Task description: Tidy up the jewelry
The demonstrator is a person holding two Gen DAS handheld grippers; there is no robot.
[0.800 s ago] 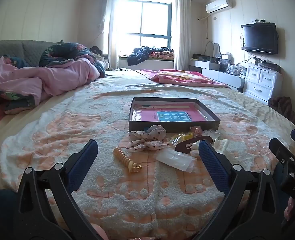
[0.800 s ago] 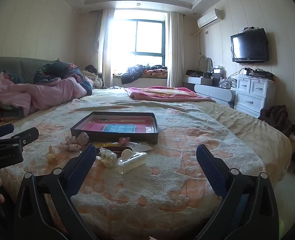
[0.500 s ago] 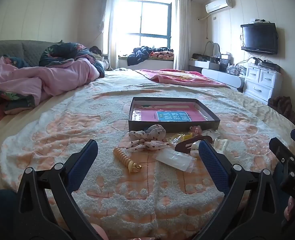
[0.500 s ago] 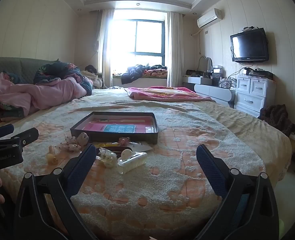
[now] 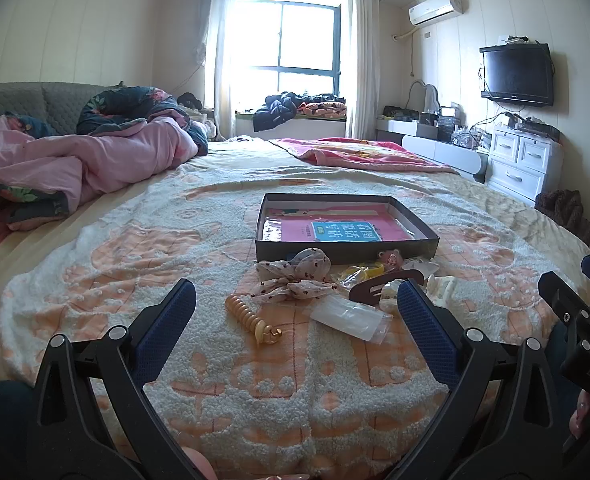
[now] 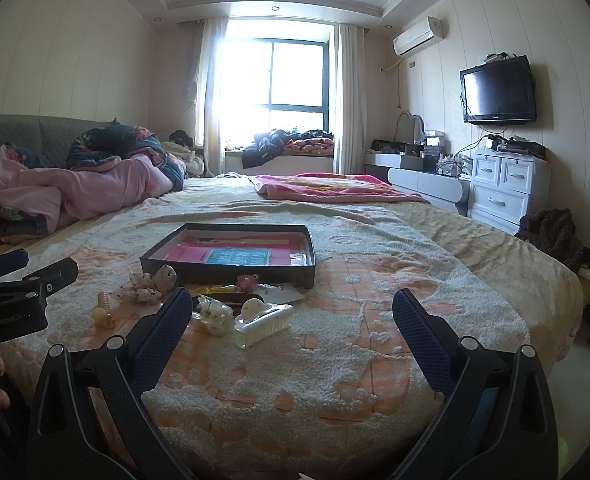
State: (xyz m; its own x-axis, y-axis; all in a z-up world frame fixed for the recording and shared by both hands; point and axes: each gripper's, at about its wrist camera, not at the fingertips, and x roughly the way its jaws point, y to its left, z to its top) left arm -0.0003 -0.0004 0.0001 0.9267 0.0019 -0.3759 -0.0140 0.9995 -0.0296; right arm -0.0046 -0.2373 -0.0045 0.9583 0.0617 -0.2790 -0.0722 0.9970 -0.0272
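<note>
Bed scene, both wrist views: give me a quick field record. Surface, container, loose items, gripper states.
surface: bedspread, cream with orange pattern
container: dark shallow box, open, a pink booklet inside
loose items: all outside the box, in front of it
item 1: spotted fabric scrunchie
item 2: gold spiral hair clip
item 3: clear plastic bag
item 4: white claw clip
item 5: brown hair clip
left gripper: open, holding nothing
right gripper: open, holding nothing

One dark tray [image 5: 347, 249], one floral scrunchie [image 5: 295, 280], three hair clips [image 5: 251, 317], one clear bag [image 5: 349, 317]
</note>
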